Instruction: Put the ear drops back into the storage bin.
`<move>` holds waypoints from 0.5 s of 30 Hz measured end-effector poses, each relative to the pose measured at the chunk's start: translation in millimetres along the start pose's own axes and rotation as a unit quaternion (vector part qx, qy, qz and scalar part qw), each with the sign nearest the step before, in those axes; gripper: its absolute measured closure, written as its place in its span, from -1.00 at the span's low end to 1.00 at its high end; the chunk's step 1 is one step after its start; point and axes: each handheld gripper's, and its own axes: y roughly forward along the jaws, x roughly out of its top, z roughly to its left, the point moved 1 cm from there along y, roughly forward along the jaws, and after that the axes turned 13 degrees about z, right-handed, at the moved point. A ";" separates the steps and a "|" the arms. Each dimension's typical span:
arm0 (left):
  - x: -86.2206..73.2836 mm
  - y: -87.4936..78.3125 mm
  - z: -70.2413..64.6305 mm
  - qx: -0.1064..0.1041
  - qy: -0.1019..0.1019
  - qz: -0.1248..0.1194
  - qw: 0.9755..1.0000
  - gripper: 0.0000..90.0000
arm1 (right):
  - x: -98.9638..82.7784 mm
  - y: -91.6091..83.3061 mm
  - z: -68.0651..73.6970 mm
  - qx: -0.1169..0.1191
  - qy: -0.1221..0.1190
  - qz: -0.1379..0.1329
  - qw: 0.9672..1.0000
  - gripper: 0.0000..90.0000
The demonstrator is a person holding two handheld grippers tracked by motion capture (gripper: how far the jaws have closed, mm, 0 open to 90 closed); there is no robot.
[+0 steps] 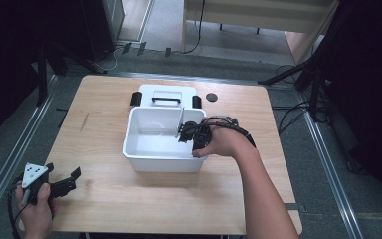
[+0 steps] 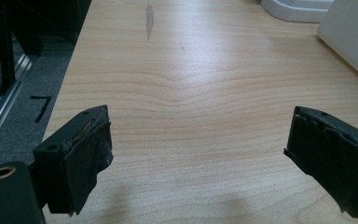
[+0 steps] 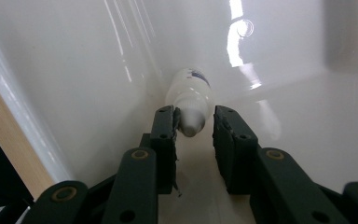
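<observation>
A small white bottle lies inside the white bin, along the foot of one wall. My right gripper reaches into the bin from its right side. In the right gripper view its jaws stand close on either side of the bottle's rounded cap end, and the left pad touches it. My left gripper rests at the table's front left corner. Its jaws stand wide open over bare wood, with nothing between them.
The bin's white lid, with a black handle and side clips, lies just behind the bin. A small black disc sits to the lid's right. The bin's wall is at the upper right in the left gripper view.
</observation>
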 end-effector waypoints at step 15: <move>0.0 0.0 0.0 0.000 0.000 0.000 1.000 -0.84 | -7.8 -9.3 0.8 -0.020 0.009 -0.040 0.999 0.07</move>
